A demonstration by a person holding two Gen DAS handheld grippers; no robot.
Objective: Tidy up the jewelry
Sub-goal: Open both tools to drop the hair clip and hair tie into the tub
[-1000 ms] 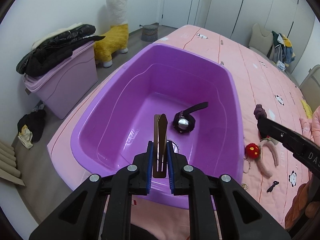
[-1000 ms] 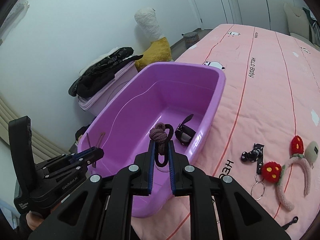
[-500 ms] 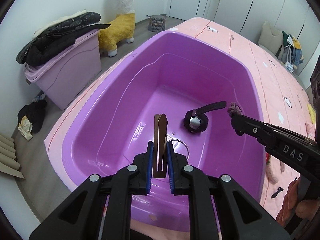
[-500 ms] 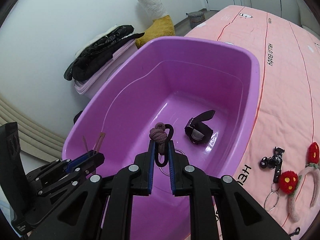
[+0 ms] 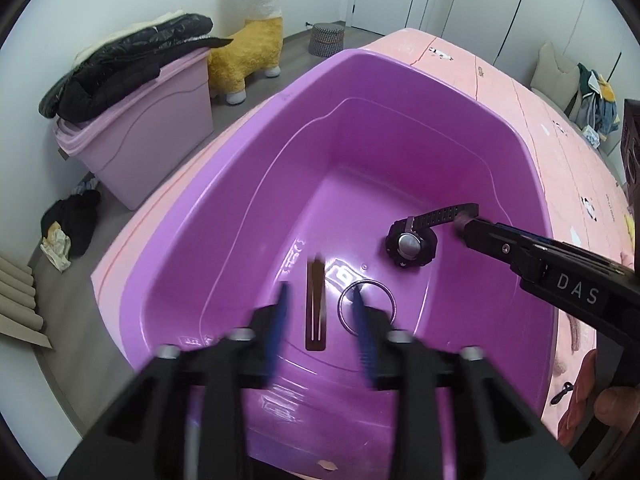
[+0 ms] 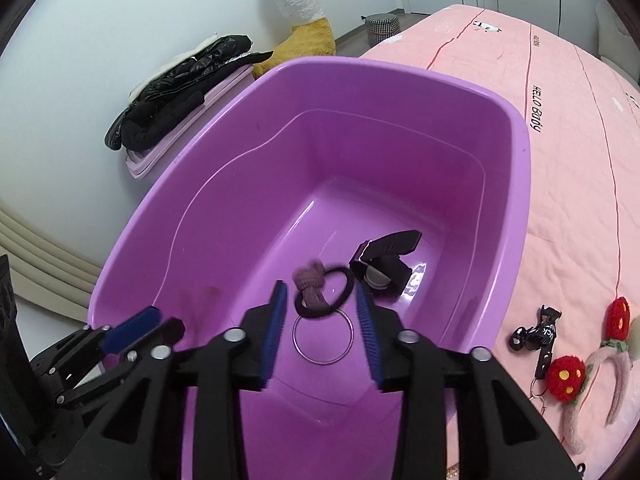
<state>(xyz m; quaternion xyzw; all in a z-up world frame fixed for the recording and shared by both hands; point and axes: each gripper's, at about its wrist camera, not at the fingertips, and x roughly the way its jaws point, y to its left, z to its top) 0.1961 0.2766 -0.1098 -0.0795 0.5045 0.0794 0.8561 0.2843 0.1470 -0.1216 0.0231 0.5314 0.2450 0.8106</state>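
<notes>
A purple tub (image 5: 400, 65) (image 6: 400, 70) stands on the pink bed. Over its floor my left gripper (image 5: 319, 290) is opening, its fingers blurred. The brown hair clip (image 5: 316, 312) is loose between them, with a gap on each side. My right gripper (image 6: 321, 286) is opening too, and the black hair tie with a mauve knot (image 6: 310, 280) is free between its blue pads. A black watch (image 5: 410, 242) (image 6: 382, 266) and a metal ring (image 5: 366, 306) (image 6: 323, 336) lie on the tub floor. The right gripper (image 5: 466, 226) reaches in from the right in the left wrist view.
On the bed to the right of the tub lie a black keychain charm (image 6: 536, 334) and a strawberry headband (image 6: 580, 364). Beside the bed stands a pink storage box (image 5: 160, 128) with a black jacket on it, and a plush alpaca (image 5: 256, 44). The left gripper (image 6: 166, 318) shows at lower left.
Both grippers have gone from shut to open. The left has let go of the hair clip, the right of the hair tie. Both have moved lower and further over the tub.
</notes>
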